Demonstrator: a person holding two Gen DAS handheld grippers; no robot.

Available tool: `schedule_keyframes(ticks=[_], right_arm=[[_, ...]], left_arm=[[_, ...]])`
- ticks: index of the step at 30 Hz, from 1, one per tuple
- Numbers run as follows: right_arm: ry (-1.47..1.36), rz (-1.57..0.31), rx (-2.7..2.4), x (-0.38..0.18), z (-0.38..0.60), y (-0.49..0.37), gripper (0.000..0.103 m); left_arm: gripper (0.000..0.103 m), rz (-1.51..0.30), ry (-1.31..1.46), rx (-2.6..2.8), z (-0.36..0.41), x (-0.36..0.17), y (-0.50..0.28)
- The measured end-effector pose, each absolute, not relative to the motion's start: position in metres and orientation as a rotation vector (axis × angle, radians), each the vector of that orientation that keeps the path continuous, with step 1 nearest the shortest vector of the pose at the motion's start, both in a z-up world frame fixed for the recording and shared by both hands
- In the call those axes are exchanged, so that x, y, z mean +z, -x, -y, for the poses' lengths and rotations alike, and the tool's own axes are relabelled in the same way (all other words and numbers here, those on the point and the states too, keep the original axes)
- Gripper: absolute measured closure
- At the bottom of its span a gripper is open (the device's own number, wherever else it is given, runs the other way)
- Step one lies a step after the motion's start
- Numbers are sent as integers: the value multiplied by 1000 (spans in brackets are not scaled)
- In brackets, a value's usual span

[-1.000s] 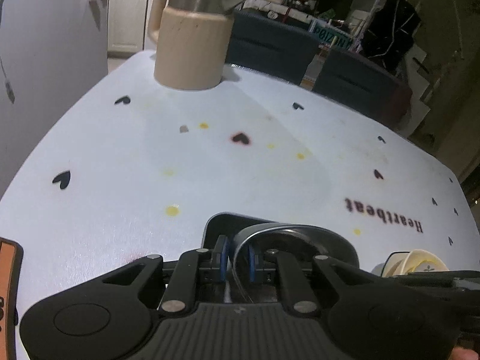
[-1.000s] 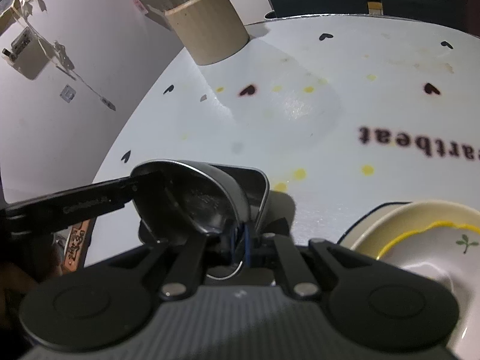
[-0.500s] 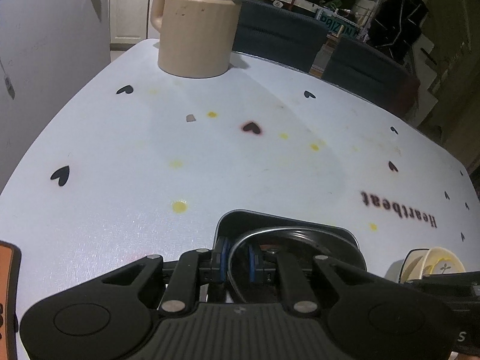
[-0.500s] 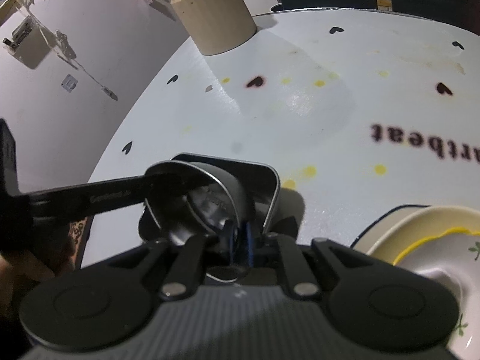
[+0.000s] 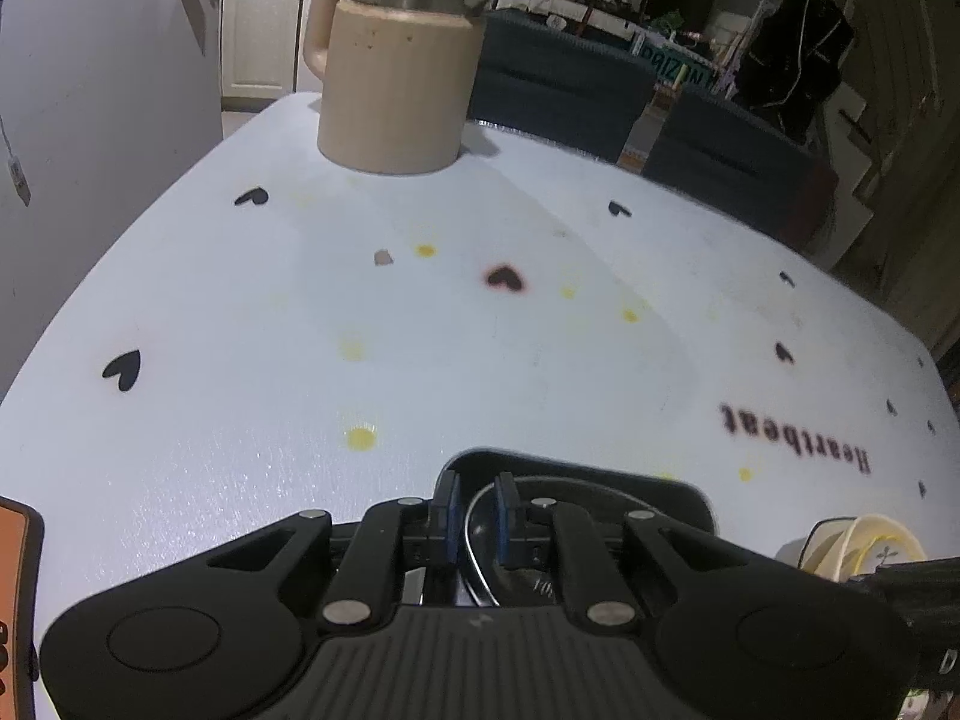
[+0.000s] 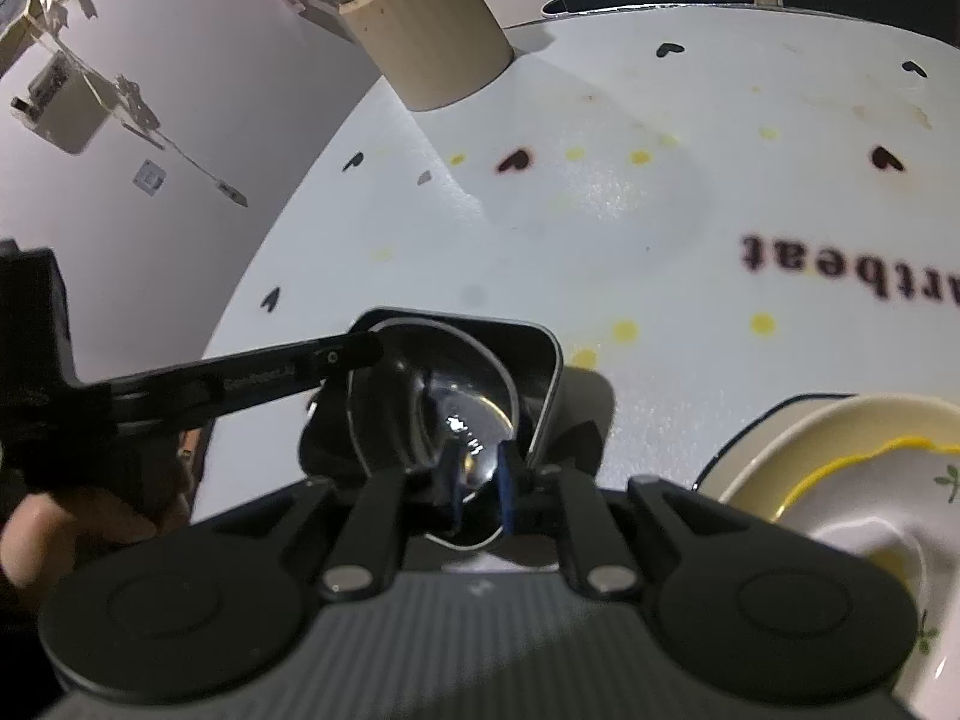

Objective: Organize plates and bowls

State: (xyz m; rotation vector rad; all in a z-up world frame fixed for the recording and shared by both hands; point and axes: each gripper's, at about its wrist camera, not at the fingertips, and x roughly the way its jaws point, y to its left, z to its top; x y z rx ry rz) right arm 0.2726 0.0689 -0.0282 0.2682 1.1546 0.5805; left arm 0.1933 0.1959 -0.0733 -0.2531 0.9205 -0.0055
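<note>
"Heartbeat" lettering, white tablecloth [image 5: 540,360], black hearts

open table [image 5: 540,360] ahead; jug [image 5: 393,90] far back.

I see a beige jug [image 5: 393,93] with a metal lid standing at the far end of my white tablecloth [image 5: 420,360], black hearts, yellow stains and the word "Heartbeat" [image 5: 795,438] on it, dark chairs [image 5: 564,90] behind, an orange-edged object [image 5: 18,588] at the left edge.
</note>
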Motion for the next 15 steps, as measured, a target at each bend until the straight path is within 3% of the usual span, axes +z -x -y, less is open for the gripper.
schedule_keyframes(ticks=[4,8,15], right_arm=[[-288,-1136,548,-21,-57,-275,87],[-299,-1144,485,-29,-50,-284,87],[-320,-1131,435,-47,-52,-302,87]], left_arm=[[89,-899,262,-20,-197,-64,-189],[80,-891,235,-35,-196,-59,-184],[80,-960,143,-11,-197,-65,-180]])
